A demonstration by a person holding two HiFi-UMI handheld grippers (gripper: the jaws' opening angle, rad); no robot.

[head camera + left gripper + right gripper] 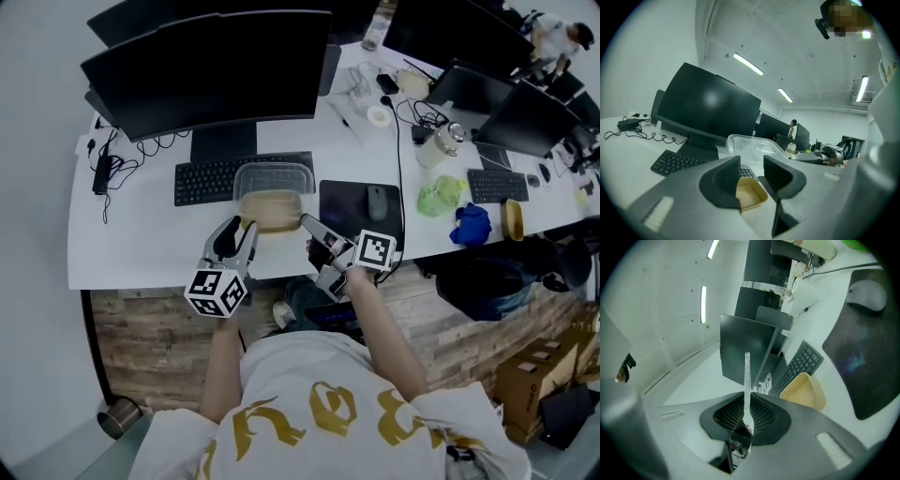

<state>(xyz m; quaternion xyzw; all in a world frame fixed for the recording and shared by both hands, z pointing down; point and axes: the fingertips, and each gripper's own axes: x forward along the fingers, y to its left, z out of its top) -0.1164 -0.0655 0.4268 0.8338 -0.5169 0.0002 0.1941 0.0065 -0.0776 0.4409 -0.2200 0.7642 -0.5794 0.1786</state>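
The tan tray [272, 208] lies open at the desk's near edge, between the keyboard [202, 181] and the person. A clear lid [274, 176] rests just behind it, over the keyboard's right end.

The left gripper [242, 228] is at the tray's near left corner. Its jaws stand apart with nothing between the pads, and the tray shows just beyond them. Contact with the rim cannot be confirmed.

The right gripper [746, 411] is at the tray's near right corner. Its jaws are clamped on a thin white utensil [747, 376], which projects straight out past the tips.

Judged step: both grippers are positioned at the tray, one loaded and one free. Any closing of the left jaws calls for the rim to sit between the pads first.

The white desk [141, 234] also carries a monitor [206, 70] and a mouse [376, 202] on a dark pad [342, 202]. More workstations lie to the right. Strip lights [748, 63] run along the ceiling.
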